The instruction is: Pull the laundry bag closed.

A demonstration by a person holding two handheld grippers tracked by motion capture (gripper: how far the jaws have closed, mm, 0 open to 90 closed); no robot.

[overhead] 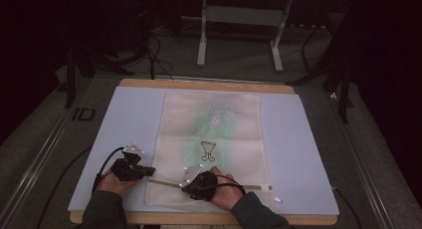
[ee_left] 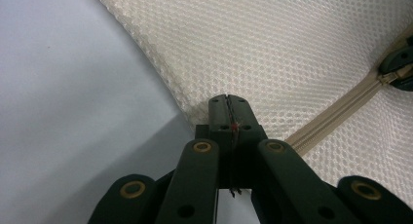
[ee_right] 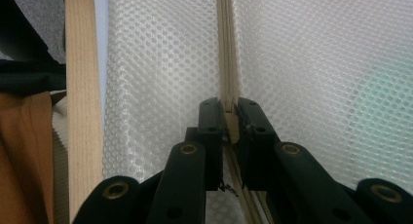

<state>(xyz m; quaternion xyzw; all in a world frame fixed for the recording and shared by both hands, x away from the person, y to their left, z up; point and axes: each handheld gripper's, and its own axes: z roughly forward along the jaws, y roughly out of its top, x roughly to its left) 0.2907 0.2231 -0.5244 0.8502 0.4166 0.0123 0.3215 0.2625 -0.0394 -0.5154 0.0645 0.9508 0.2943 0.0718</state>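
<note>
A pale blue mat (overhead: 124, 124) is spread over a wooden table (overhead: 209, 84); a cream mesh bag (overhead: 211, 139) is laid flat at the mat's middle, its long axis running away from the person, its zipper (overhead: 164, 181) set crosswise along the near end; a green shape is seen faintly through the mesh; the bag's near left edge is pinched by the left gripper (ee_left: 227, 101), jaws closed tight on the mesh; the zipper tape (ee_right: 226, 53) is clamped between the narrow jaws of the right gripper (ee_right: 229, 107).
</note>
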